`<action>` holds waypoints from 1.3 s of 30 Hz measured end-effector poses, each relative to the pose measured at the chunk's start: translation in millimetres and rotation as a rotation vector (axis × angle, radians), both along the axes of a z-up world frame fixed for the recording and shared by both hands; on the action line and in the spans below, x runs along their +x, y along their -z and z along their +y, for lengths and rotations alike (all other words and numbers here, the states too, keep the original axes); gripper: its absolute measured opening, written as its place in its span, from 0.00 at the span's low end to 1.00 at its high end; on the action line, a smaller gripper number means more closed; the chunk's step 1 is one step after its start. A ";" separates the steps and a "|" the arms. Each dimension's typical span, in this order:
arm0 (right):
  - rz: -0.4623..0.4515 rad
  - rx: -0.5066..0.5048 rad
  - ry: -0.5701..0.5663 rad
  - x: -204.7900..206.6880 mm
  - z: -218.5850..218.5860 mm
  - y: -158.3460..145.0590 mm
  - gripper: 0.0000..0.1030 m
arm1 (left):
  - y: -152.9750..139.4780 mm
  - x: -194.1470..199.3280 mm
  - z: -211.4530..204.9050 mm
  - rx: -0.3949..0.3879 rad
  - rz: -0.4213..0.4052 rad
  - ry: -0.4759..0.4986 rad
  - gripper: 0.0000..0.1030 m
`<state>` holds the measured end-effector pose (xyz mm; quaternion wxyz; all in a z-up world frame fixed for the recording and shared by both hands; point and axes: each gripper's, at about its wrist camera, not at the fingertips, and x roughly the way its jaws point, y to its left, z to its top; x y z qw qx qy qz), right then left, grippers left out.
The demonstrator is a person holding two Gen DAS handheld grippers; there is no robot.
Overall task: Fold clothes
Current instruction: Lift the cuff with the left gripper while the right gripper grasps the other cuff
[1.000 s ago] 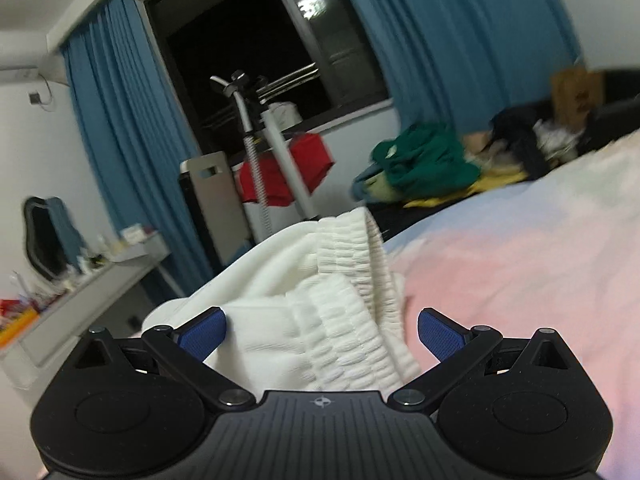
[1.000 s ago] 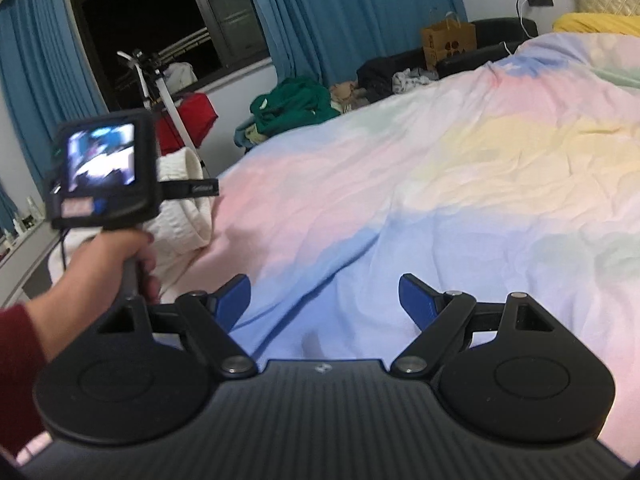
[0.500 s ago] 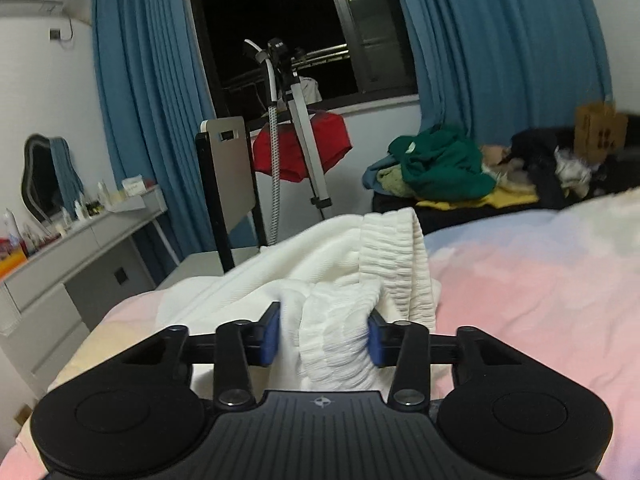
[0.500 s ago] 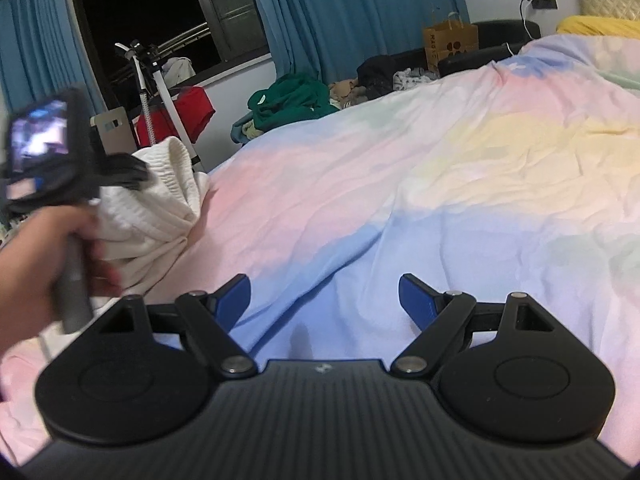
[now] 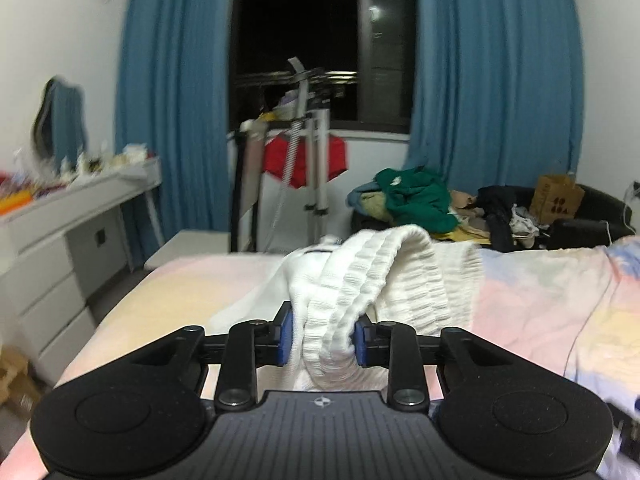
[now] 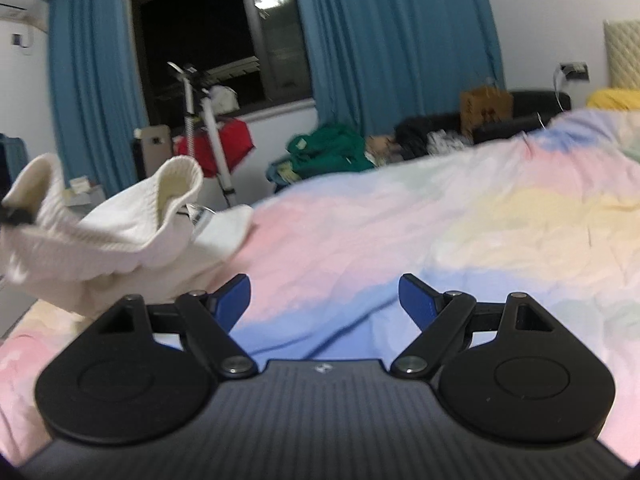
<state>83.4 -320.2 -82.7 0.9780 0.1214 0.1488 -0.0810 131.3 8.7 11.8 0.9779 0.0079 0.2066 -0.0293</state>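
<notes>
White ribbed-knit garment (image 5: 360, 280): waistband now lifted off pastel patchwork bedspread (image 5: 552, 300), left gripper (image 5: 322, 338) closing on it after gaping; right gripper (image 6: 325, 294) spread, empty – fold barely begun

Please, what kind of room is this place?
Most likely a bedroom in a home. A bed with a pastel multicoloured cover fills the foreground, long blue curtains frame a dark window, and a white dresser with drawers stands along the wall.

Closing left tongs (image 5: 322, 338) on white garment (image 5: 360, 280)
</notes>
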 end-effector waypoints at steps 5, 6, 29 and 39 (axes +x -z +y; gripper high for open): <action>-0.018 -0.028 -0.098 -11.6 13.5 -13.7 0.80 | 28.4 -13.8 76.1 0.008 0.168 -0.087 0.22; -0.018 -0.030 -0.123 -13.4 16.4 -16.0 0.80 | 36.8 -12.5 89.0 0.010 0.205 -0.100 0.22; 0.087 -0.056 -0.374 6.2 81.4 12.5 0.77 | 70.5 -11.5 107.4 0.103 0.280 -0.112 0.71; 0.116 -0.264 -0.446 49.0 121.0 26.8 0.60 | 80.1 -7.4 91.7 0.247 0.266 -0.068 0.75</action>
